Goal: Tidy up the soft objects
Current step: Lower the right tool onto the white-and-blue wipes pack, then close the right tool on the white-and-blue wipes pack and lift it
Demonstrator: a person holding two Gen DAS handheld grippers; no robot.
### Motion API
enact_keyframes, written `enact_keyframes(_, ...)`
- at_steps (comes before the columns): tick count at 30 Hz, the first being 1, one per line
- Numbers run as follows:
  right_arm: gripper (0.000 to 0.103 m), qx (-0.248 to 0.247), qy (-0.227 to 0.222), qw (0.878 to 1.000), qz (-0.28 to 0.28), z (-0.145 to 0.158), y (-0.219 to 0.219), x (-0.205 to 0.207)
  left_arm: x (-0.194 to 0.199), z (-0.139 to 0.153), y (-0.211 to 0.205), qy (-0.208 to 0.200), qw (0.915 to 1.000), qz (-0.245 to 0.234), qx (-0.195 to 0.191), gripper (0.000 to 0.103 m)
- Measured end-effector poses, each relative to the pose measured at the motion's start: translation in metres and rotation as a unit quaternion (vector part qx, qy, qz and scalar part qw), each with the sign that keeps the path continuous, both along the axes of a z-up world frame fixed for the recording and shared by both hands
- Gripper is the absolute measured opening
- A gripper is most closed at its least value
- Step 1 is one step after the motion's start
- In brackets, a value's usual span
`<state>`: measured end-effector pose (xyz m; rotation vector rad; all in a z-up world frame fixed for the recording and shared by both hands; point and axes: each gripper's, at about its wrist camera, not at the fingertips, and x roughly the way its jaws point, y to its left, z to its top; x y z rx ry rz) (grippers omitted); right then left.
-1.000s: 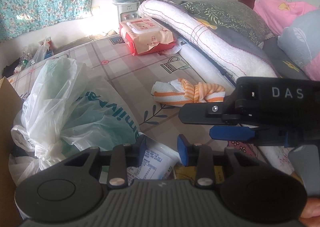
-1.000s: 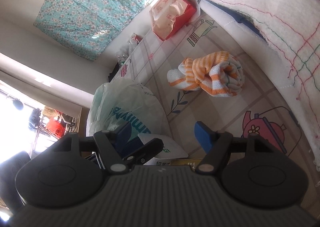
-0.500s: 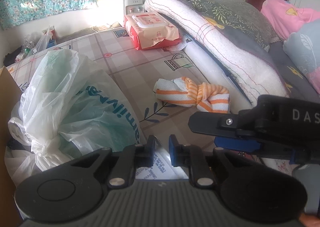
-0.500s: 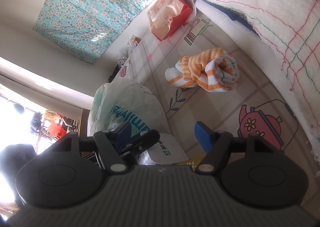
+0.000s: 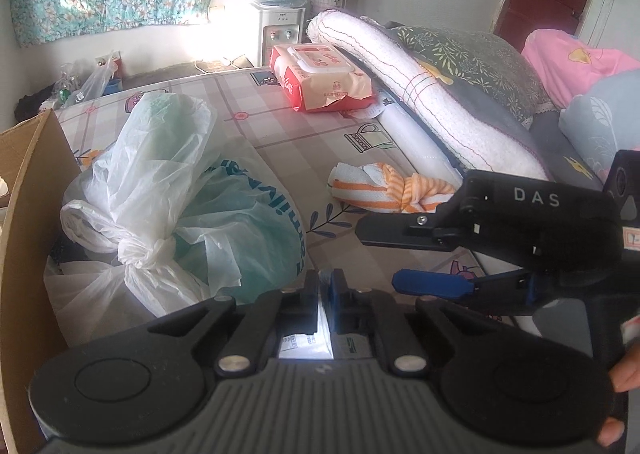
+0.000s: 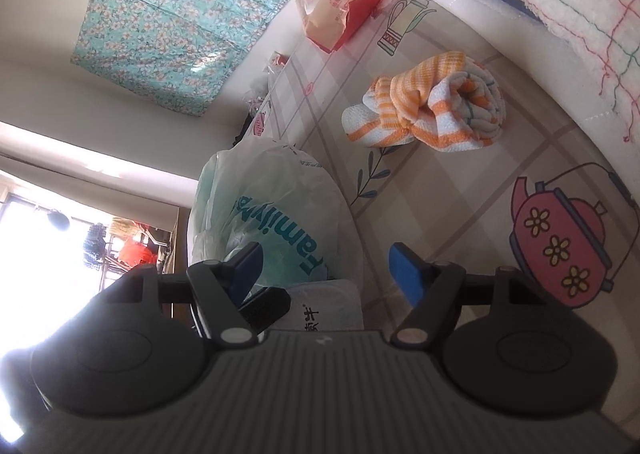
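Observation:
A knotted orange-striped white towel (image 5: 384,190) (image 6: 428,106) lies on the patterned mattress (image 5: 280,126), apart from both grippers. My left gripper (image 5: 325,286) is shut on the edge of a white printed packet (image 5: 304,346) (image 6: 328,306), a thin strip of which shows between its blue pads. To its right my right gripper (image 5: 384,254) (image 6: 324,258) stands open above the mattress with nothing between its fingers, pointing toward the towel. A tied white and green plastic bag (image 5: 160,190) (image 6: 272,214) bulges at the left.
A red pack of wet wipes (image 5: 324,74) lies further back. A rolled white blanket (image 5: 420,94) and pillows (image 5: 480,58) line the right side. A cardboard box (image 5: 28,214) stands at the left edge, and a water dispenser (image 5: 280,30) by the wall.
The left gripper's jaws have shut on the white packet and the gripper has drawn back a little. The right gripper stays open, rolled slightly.

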<state>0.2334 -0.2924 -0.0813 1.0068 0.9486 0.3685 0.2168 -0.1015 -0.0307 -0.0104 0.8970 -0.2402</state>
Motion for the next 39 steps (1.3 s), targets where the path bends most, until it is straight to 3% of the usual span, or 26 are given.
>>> enact_keyframes(15,0.072,0.057,0.057,0.995,0.066,-0.021,0.046,0.025,-0.002,0.002,0.012,0.008,0.9996,0.017,-0.023,0.007)
enact_keyframes(20,0.074,0.063,0.063,0.994,0.060,-0.013,0.042,0.021,-0.001,0.006,0.012,0.020,0.9982,0.024,-0.052,0.009)
enact_keyframes(28,0.077,0.035,0.048,0.998,0.037,0.012,0.019,0.001,-0.002,0.012,0.003,0.022,0.9945,0.007,-0.102,0.009)
enact_keyframes(34,0.077,0.041,0.054,0.997,0.020,0.006,0.008,-0.004,0.004,-0.004,0.016,0.060,0.9907,0.035,-0.117,0.012)
enact_keyframes(39,0.073,0.053,0.050,0.997,0.019,-0.001,0.011,-0.008,0.002,-0.004,0.026,0.066,0.9907,0.042,-0.111,0.016)
